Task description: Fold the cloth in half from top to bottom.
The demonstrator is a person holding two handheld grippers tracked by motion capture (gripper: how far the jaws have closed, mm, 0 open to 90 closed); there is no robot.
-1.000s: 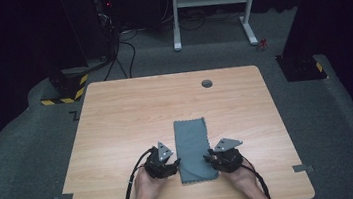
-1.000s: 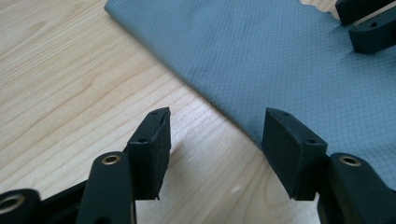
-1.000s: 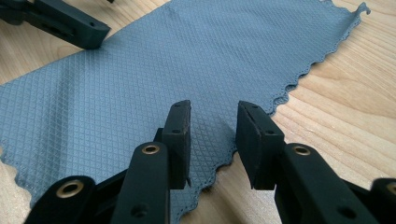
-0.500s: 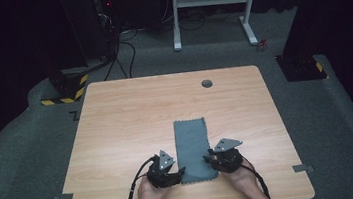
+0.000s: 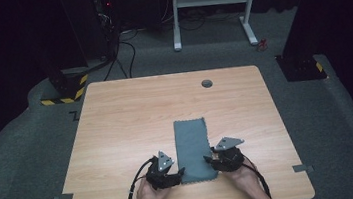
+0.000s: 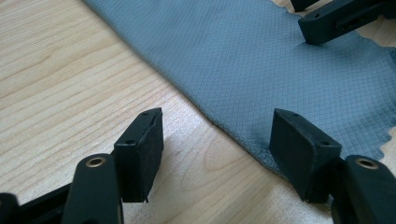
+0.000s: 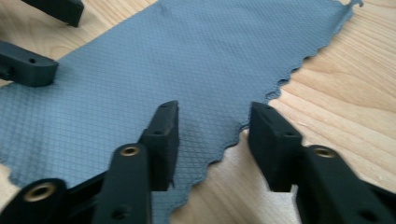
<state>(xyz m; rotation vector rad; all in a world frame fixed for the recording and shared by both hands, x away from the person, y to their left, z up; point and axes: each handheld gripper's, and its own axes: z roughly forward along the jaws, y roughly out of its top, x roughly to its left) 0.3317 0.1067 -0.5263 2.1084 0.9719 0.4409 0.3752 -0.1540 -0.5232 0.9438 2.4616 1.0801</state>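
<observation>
table: It lay bare wood all round my work, and its near rim ran just behind my hands. I judged that a careless tug toward me could have dragged the cloth over that rim.
cloth: The grey cloth lay flat as a long strip, running away from me, its near end between my two tongs. Its pinked edge zigzagged, so a shallow bite might have caught one point alone and slipped off.
left tongs: Its jaws had just been opening and stood apart, one pad on bare wood and the other on the cloth's near left corner, with the straight hem running between them. Nothing was clamped. I judged that closing from there could have scraped the wood and rucked the hem instead of lifting it.
right tongs: Its jaws had also just been opening and stood apart, astride the pinked edge at the near right corner, one pad over cloth and one over wood, holding nothing. If this side had gripped later than the other, I reckoned the strip would have skewed.
hole in the table: It sat well beyond the cloth's far end, no trouble unless the cloth was pushed that far.
</observation>
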